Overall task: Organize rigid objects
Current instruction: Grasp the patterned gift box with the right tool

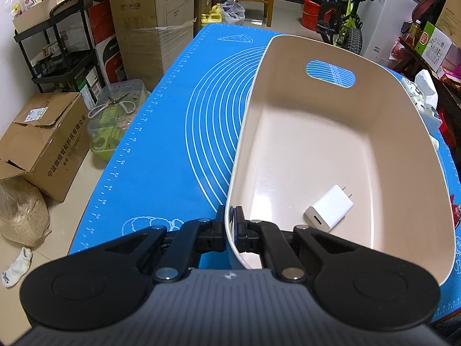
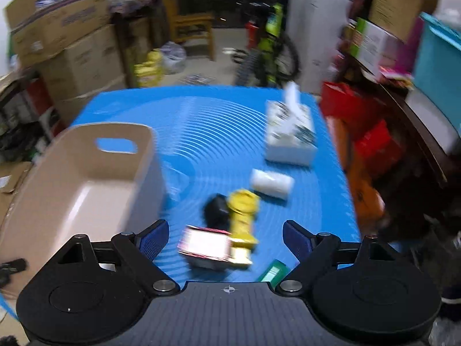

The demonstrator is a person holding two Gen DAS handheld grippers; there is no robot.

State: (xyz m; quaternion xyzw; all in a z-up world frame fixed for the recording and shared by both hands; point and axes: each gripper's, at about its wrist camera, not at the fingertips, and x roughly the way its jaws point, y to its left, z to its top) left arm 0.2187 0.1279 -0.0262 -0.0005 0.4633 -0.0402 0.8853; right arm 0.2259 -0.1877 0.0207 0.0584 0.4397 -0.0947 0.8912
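Note:
A beige plastic bin (image 1: 331,144) stands on the blue mat (image 1: 173,144). My left gripper (image 1: 230,216) is shut on the bin's near rim. A white charger plug (image 1: 328,209) lies inside the bin. In the blurred right wrist view my right gripper (image 2: 226,236) is open and empty above the mat (image 2: 219,127). Between and just beyond its fingers lie a small red-and-white box (image 2: 206,246), a yellow object (image 2: 243,219), a black object (image 2: 216,209) and a green box (image 2: 273,271). A white roll (image 2: 272,184) lies farther off. The bin (image 2: 86,178) stands to the left.
A tissue box (image 2: 289,132) stands at the mat's far right. Cardboard boxes (image 1: 43,141), a black rack (image 1: 57,46) and a clear container with scissors (image 1: 115,115) stand on the floor to the left. A dark shelf with boxes (image 2: 389,57) lines the right side.

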